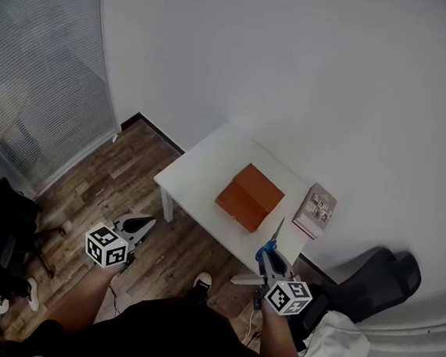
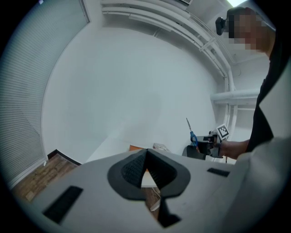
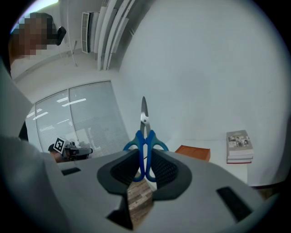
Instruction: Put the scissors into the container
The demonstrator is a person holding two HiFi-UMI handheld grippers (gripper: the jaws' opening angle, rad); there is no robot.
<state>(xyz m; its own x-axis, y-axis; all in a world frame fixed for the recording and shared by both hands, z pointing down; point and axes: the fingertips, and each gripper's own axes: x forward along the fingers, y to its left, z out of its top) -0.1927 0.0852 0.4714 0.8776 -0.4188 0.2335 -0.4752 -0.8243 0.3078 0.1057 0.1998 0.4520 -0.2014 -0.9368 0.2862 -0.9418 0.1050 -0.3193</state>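
The scissors (image 1: 272, 243) have blue handles and closed steel blades that point up and toward the table. My right gripper (image 1: 269, 258) is shut on their handles, off the table's near right corner. In the right gripper view the scissors (image 3: 144, 136) stand upright between the pads of the right gripper (image 3: 145, 166). The container is an orange box (image 1: 249, 196) in the middle of the white table (image 1: 201, 164); it also shows low as an orange box (image 3: 193, 152). My left gripper (image 1: 142, 222) hangs over the floor left of the table, shut and empty, its pads meeting (image 2: 145, 164).
A small stack of books (image 1: 316, 210) lies at the table's right edge, right of the box. A dark chair (image 1: 374, 282) stands by the wall at right. Blinds (image 1: 44, 78) cover the left side. Wooden floor (image 1: 104, 194) surrounds the table.
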